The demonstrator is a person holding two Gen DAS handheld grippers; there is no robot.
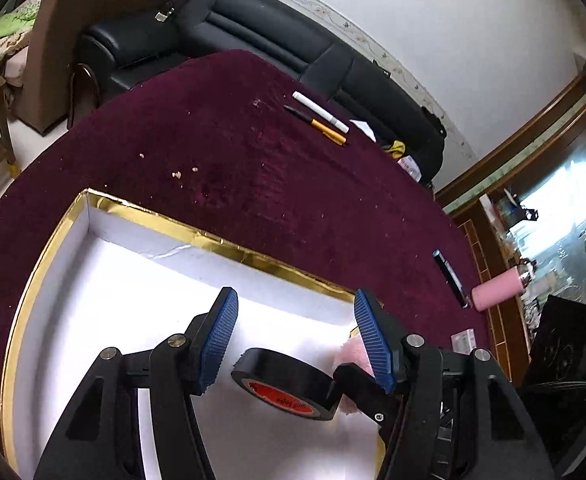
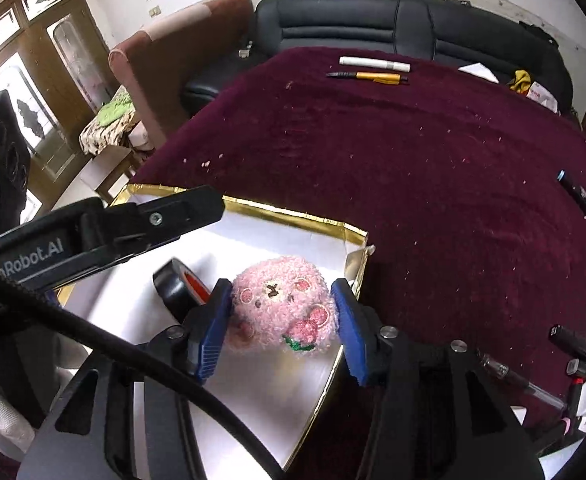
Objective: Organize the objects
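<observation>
One black tape roll (image 1: pixel 289 384) core reads, perhaps, "tape"; "Robot.AI" marks left gripper (image 2: pixel 29 252).

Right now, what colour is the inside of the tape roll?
Red with dark lettering inside the black tape roll; the left wrist view shows it best.

The left tool (image 2: pixel 105 236) reads "nRobot.AI"; the tape roll's (image 1: pixel 285 384) red core lettering is illegible.

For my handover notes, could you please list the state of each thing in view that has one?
Box: open, no lid on it.
Tape: lying tilted in the box, not gripped.
Plush: in the box, between the right gripper's pads.
Left gripper: open over the tape.
Right gripper: open around the plush.
White marker: capped, on the table.
Yellow pen: on the table beside the marker.
</observation>
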